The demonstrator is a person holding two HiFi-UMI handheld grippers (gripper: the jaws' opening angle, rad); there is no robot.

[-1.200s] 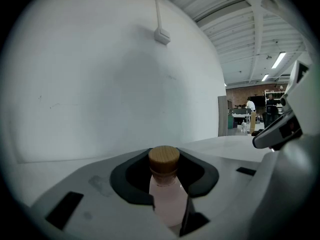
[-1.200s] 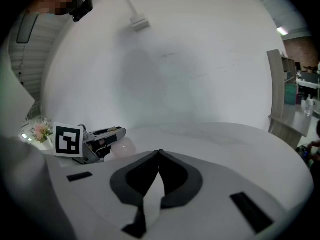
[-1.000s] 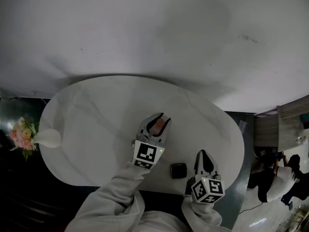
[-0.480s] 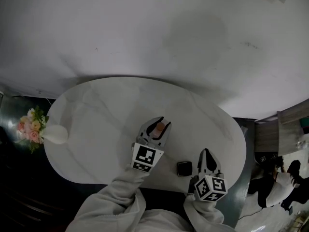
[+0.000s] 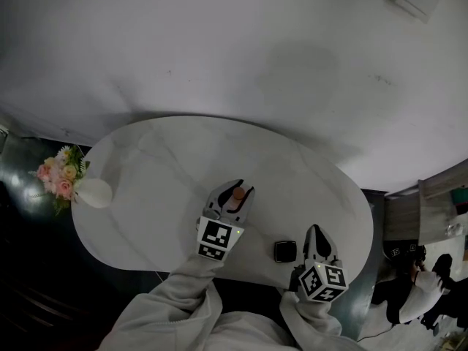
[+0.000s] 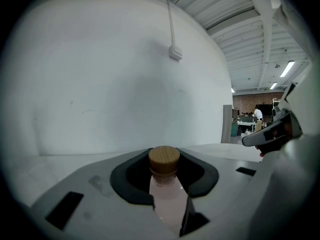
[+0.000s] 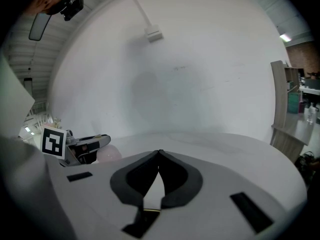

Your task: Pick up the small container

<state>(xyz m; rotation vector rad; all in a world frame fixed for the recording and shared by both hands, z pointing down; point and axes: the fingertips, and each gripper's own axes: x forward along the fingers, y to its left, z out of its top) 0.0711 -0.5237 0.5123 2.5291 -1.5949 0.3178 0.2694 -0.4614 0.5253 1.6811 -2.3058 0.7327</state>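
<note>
left tongs (image 5: pixel 234 193) grip the small container (image 6: pixel 164 184), lower centre; tilted, its smooth body could slip onto the worktop (image 5: pixel 161 174). right tongs (image 5: pixel 315 232) pinched together, empty.

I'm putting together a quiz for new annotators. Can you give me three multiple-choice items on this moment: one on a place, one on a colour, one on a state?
1. Where on the table does the flower vase stand?
A. near its left edge
B. at its centre
C. at its right edge

2. What colour is the small bottle's stopper?
A. black
B. tan, wood-like
C. blue

3. What state is the right gripper in?
A. shut on the bottle
B. wide open
C. shut, empty

Key:
1 A: the head view shows it by the left rim.
2 B: it shows tan between the left gripper's fingers.
3 C: its fingers meet with nothing between them.
</note>
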